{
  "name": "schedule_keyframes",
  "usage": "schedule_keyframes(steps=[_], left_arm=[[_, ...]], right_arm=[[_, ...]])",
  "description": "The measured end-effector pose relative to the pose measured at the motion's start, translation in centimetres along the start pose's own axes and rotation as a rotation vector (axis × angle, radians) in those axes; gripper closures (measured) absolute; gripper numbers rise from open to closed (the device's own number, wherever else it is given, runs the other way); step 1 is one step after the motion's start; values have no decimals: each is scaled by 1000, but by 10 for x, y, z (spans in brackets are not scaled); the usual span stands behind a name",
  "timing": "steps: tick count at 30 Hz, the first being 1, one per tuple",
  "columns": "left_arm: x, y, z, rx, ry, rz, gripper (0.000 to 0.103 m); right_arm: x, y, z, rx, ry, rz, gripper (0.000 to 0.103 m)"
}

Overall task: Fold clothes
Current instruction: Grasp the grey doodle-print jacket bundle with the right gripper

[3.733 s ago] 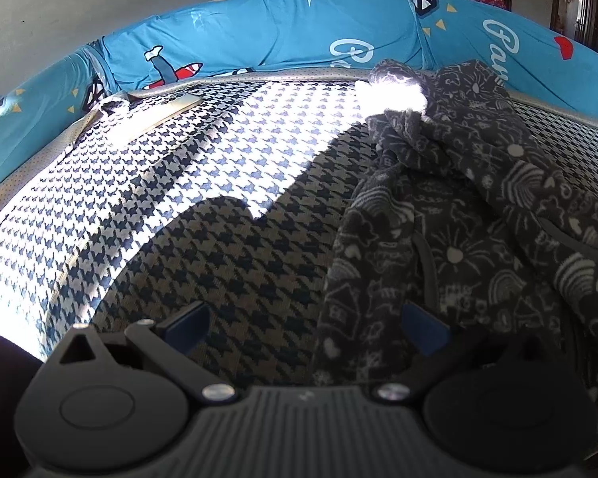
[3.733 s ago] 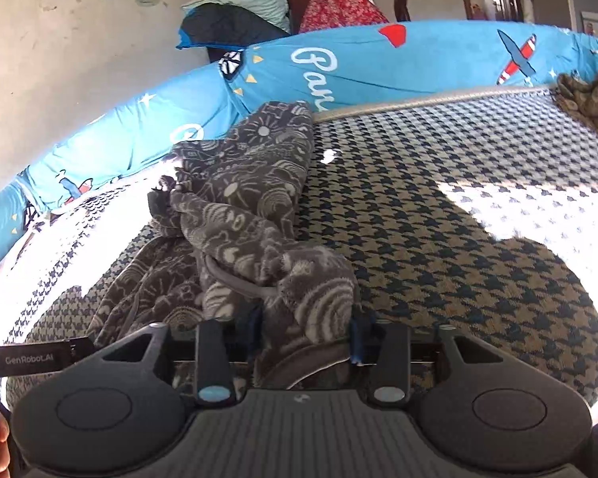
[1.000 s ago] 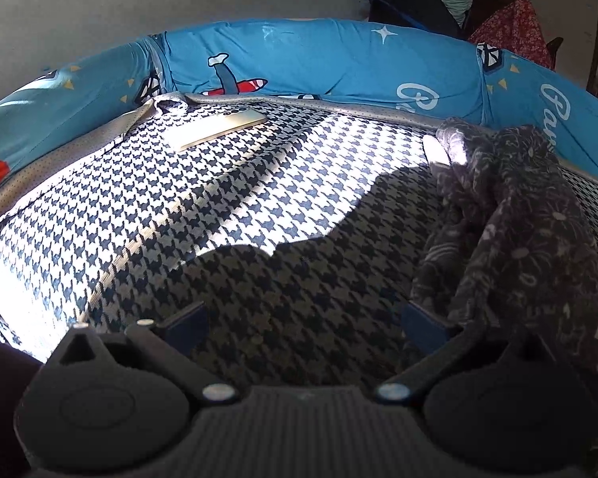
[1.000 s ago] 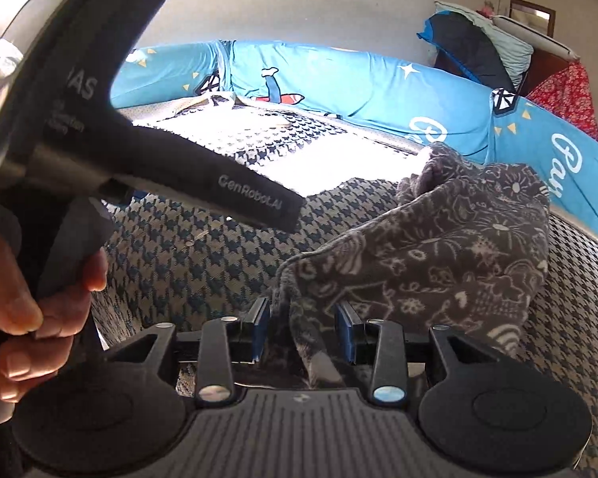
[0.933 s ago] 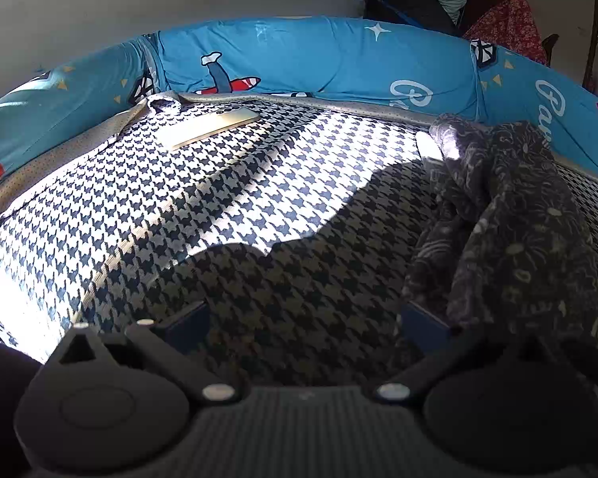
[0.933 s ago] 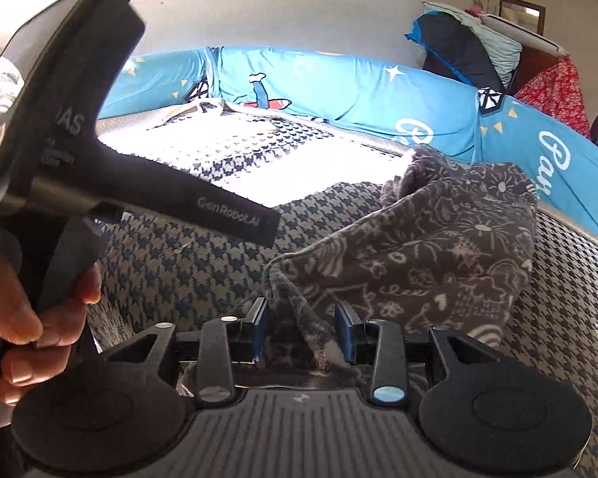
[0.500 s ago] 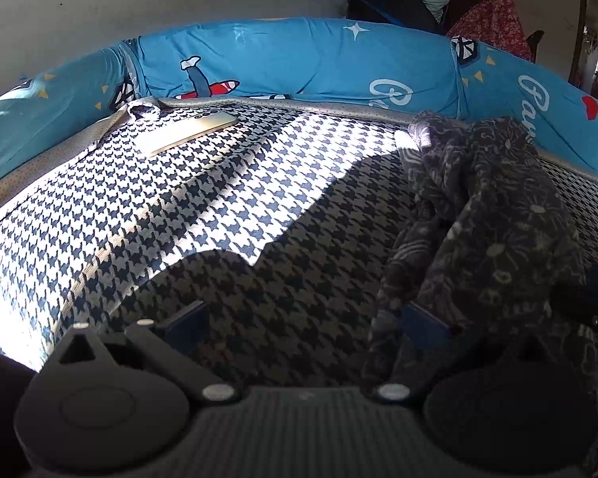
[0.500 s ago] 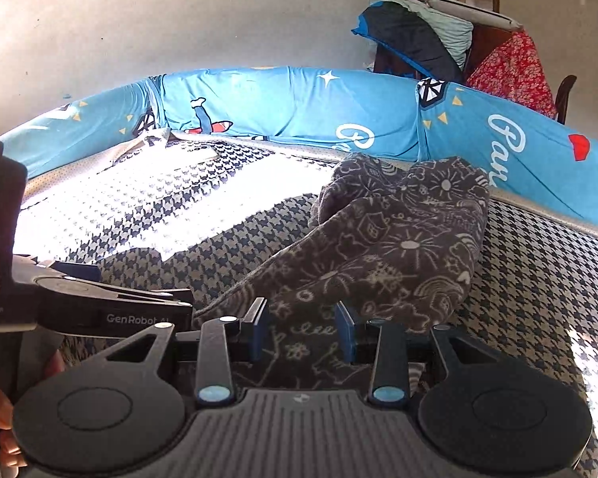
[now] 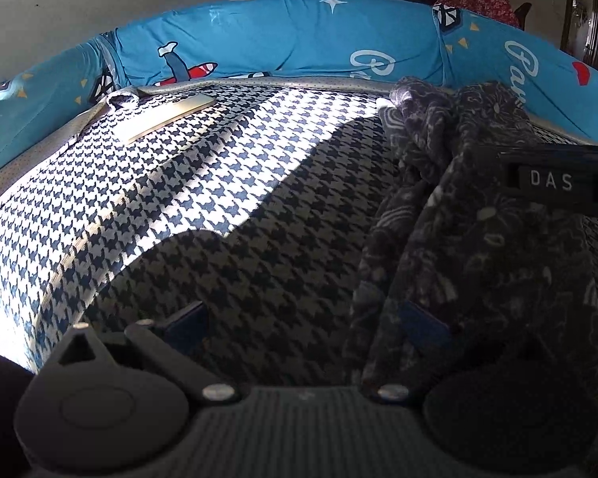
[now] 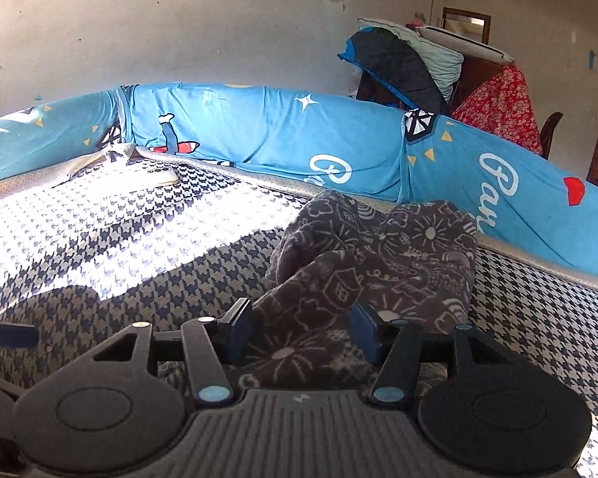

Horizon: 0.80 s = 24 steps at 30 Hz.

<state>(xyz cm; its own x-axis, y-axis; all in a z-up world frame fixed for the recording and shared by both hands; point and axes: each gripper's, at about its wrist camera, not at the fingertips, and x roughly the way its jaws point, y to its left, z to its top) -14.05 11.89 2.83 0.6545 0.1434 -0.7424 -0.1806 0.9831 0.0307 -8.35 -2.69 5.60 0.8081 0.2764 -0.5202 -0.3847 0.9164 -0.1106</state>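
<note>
The right tongs (image 10: pixel 302 332) have just been spreading, and the dark patterned garment (image 10: pixel 378 263) lies bunched between their pads and beyond them on the houndstooth bed (image 10: pixel 139 239), no longer pinched. The left tongs (image 9: pixel 305 320) stand spread wide, the garment's edge draped over their right finger (image 9: pixel 422 324).
</note>
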Motion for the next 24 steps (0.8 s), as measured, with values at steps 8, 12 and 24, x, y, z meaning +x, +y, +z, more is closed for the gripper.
schedule_keyframes(steps=[8,12,24], left_arm=[[11,-4,2,4,22,27,0],[15,-2,2,-5,40,34,0],[14,4,7,-37,5,81,0]], right_arm=[[45,-3,14,19,22,3,47],[64,-2,19,15,35,7,50],[109,6,30,8,97,-42,84]])
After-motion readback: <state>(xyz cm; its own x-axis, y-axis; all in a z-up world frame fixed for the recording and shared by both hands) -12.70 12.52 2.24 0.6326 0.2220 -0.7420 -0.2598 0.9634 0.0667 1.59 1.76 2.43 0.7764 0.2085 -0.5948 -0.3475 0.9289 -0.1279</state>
